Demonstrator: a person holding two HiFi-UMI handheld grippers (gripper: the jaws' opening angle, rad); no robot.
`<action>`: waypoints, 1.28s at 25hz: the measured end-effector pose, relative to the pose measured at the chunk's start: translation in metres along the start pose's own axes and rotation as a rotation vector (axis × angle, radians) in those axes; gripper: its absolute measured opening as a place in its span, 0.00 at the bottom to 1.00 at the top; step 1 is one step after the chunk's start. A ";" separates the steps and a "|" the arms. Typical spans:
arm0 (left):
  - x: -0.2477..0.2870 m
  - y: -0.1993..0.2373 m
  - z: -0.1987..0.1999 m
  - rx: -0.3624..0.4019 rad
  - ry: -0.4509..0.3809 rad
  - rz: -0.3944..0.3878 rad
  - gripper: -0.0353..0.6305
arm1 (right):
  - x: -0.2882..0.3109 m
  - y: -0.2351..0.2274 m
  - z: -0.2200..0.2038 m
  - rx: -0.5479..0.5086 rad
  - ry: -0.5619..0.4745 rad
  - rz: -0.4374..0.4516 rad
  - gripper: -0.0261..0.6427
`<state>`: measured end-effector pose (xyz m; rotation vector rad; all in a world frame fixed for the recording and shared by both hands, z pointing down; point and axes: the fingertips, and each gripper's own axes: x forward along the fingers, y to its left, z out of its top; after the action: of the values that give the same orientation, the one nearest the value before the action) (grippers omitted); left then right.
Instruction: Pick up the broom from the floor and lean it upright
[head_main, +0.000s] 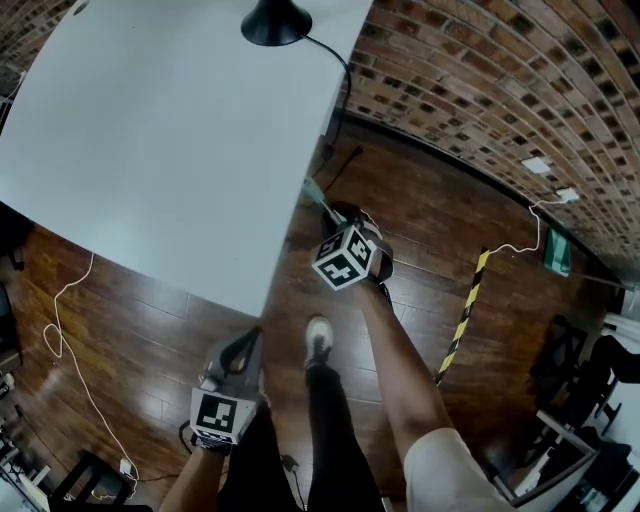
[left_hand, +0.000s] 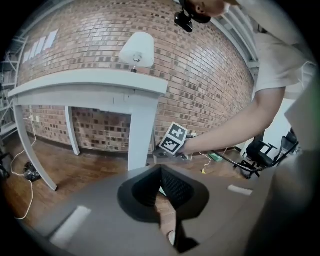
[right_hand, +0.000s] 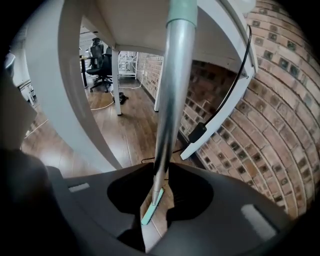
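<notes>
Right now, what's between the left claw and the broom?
Head view: only bare brown wood floor beside the white table's edge separates the left claw from the silver-handled mint-tipped broom.

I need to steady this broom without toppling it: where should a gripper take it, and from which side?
I'd grip the broom on its bare silver shaft, below the teal sleeve, jaws crossing it from the open floor side. It stands nearly upright, slim and round, with the table and brick wall close beyond. The right gripper holds it this way.
</notes>
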<state>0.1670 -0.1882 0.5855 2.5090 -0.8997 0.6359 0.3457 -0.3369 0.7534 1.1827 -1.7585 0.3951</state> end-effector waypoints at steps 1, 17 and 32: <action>0.000 -0.001 -0.001 -0.002 0.001 -0.002 0.05 | 0.001 0.001 0.000 -0.001 -0.007 -0.001 0.20; -0.001 0.007 -0.029 -0.002 0.048 0.006 0.05 | 0.001 -0.009 -0.009 0.028 -0.017 0.005 0.27; -0.031 0.022 0.020 0.042 -0.034 0.011 0.05 | -0.104 -0.025 -0.026 0.126 -0.109 -0.173 0.06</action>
<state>0.1366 -0.1986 0.5573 2.5609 -0.9222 0.6229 0.3887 -0.2748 0.6740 1.4586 -1.7277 0.3473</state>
